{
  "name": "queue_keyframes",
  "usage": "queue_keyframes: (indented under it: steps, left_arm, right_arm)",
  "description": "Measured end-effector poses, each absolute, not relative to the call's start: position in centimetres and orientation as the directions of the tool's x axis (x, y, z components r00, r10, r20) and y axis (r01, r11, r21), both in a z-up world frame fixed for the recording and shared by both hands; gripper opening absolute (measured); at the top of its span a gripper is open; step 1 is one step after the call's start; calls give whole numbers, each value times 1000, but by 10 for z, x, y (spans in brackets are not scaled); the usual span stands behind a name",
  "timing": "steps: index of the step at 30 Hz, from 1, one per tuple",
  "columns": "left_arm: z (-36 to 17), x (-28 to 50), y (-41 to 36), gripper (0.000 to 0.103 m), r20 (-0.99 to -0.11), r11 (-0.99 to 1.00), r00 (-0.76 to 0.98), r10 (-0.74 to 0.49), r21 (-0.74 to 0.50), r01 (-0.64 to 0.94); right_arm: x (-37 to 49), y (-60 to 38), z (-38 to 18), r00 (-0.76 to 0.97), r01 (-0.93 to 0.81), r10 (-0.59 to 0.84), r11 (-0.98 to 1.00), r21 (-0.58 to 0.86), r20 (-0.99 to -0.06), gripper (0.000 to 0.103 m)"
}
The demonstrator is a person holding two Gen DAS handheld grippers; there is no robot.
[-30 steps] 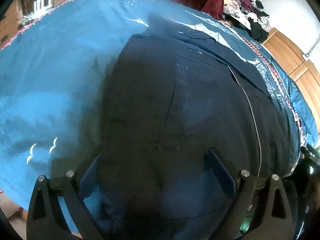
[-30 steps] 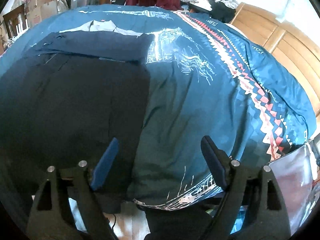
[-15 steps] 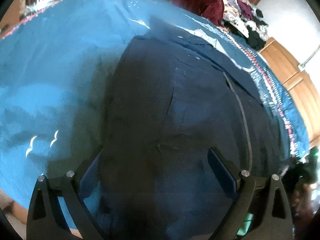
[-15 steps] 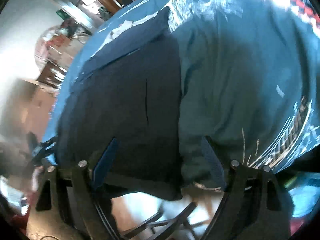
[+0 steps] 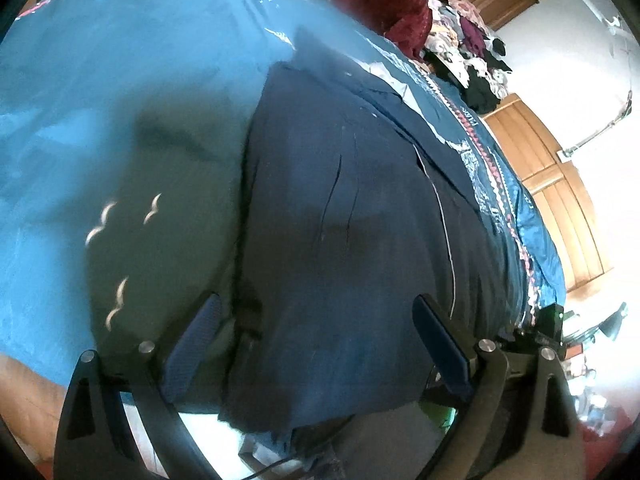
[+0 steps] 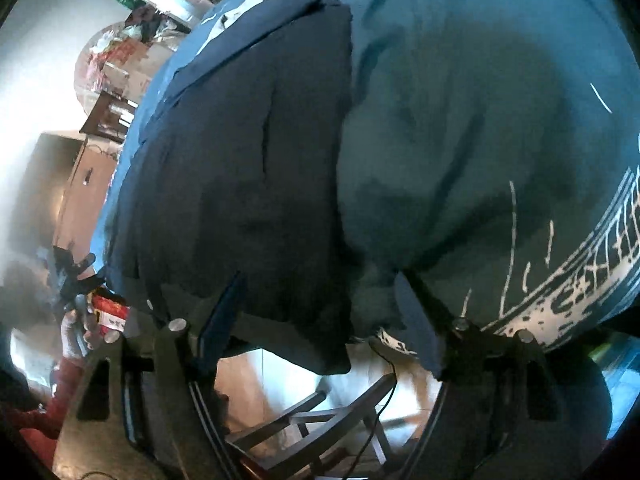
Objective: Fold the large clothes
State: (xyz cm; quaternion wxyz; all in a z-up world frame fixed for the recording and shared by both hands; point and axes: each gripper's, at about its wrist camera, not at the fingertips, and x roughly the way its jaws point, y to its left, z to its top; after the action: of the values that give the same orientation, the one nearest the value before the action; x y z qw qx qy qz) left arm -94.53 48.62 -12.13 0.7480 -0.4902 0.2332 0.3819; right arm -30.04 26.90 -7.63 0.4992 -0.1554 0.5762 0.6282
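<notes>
A large dark navy garment (image 5: 352, 208) lies spread flat on a blue patterned bedspread (image 5: 100, 92), its near hem hanging over the bed's front edge. My left gripper (image 5: 316, 328) stands open over that hem, its fingers either side of the cloth and holding nothing. In the right wrist view the same garment (image 6: 248, 168) fills the left half, with its right edge running down the middle. My right gripper (image 6: 320, 300) is open at the garment's lower right corner, where the hem drops off the bedspread (image 6: 500, 112).
A maroon cloth (image 5: 388, 12) and a heap of mixed clothes (image 5: 472, 52) lie at the far end of the bed. A wooden headboard (image 5: 560, 184) runs along the right. Below the bed edge stand a dark chair frame (image 6: 320, 428) and cables. Cluttered furniture (image 6: 108, 92) stands at left.
Both grippers have drawn back and down toward the bed's front edge, so the garment's hanging hem and the floor now show. The right gripper has also tilted leftward. Both stay open.
</notes>
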Motion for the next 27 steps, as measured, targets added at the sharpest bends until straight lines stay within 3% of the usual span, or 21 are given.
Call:
queue_keyframes:
  steps: [12,13,14,15,16,18,21,24,25,26,27]
  left_arm:
    - [-126,-959,471,95,-764,244,554,332,-497,-832]
    - [-128,-952,470,90,-773,269,551,315,-484,-833]
    - [-128,-947,469,84,-777,289,551,304,-476,-831]
    - [-129,-940,467,65,-781,311,553,290,-470,-826]
    - [-129,-936,466,54,-786,322,549,285,-461,-827]
    - [-128,-935,466,51,-785,330,546,293,-453,-828]
    - [-125,-945,468,36,-757,311,577,306,-493,-813]
    - [-130,-948,474,33,-765,304,575,289,-496,-813]
    - [-131,-945,475,33,-773,315,567,284,-483,-817]
    - [-130,-943,476,32,-775,323,564,286,-476,-818]
    - [-127,-943,475,31,-769,331,569,291,-477,-814]
  right_arm:
    - [-307,275,-81,-459,-823,413,136,552,-787,79]
    - [-308,274,-80,-470,-817,412,132,561,-781,78]
    - [-309,274,-79,-492,-804,412,123,582,-767,70]
    - [-312,274,-78,-529,-782,405,106,614,-745,65]
    - [-315,273,-78,-543,-776,398,98,623,-739,64]
    - [-316,272,-76,-549,-772,402,92,629,-733,64]
    - [-306,272,-85,-571,-735,417,123,666,-707,62]
    - [-306,274,-95,-578,-725,414,136,676,-703,61]
    - [-305,275,-94,-577,-722,417,141,678,-702,57]
    - [-303,272,-91,-594,-701,428,141,699,-681,45]
    - [-300,270,-89,-606,-683,438,142,716,-664,42]
